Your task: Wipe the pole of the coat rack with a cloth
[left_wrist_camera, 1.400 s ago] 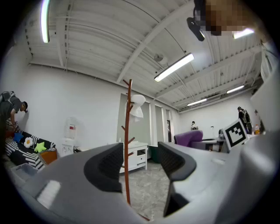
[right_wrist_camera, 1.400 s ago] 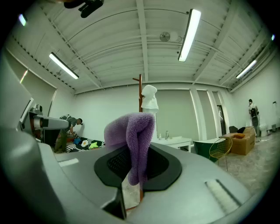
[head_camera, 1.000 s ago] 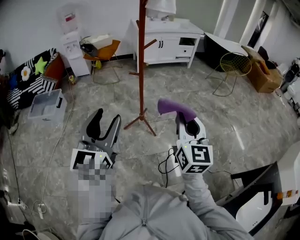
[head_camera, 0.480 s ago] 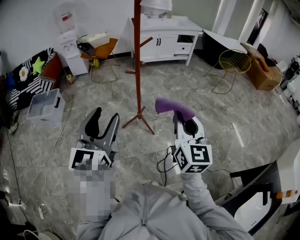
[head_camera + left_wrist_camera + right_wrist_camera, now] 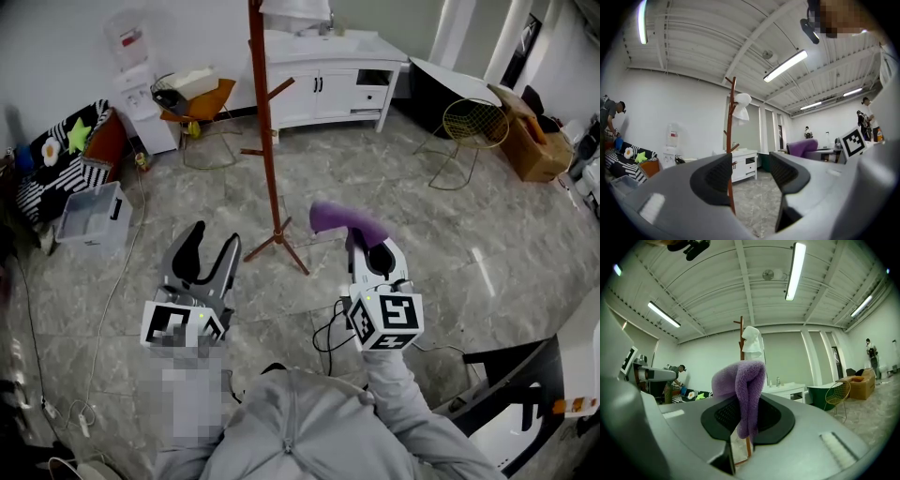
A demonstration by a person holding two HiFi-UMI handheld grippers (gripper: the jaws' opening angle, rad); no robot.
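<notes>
As far as can be judged, the wiping is not yet begun. The purple cloth (image 5: 345,217) is pinched between the closed jaws of the right gripper (image 5: 364,240). Most of it is bulged above the tips, and a short end is hung down between the pads. It is held in the air, apart from the pole (image 5: 265,122), which is seen upright ahead and somewhat to the left. No contact between cloth and pole is shown in any view. In the right gripper view the pole is seen behind the cloth and farther off, with a white item (image 5: 752,345) hung near its top. The left gripper (image 5: 212,240) is held low at the left, its jaws spread apart with nothing between them, so that only the distant pole and the room are seen through the gap. The feet (image 5: 278,246) under the pole are planted on the floor (image 5: 422,234), with a white cabinet (image 5: 328,75) behind. One step can be counted as done: the cloth is taken up and secured. Nearly everything else is judged to be left. The cloth has to be brought to the pole, pressed against it or wrapped round it, and run along its length. The free left gripper may be needed for steadying, since so thin a stand could be tipped by a sideways push.
</notes>
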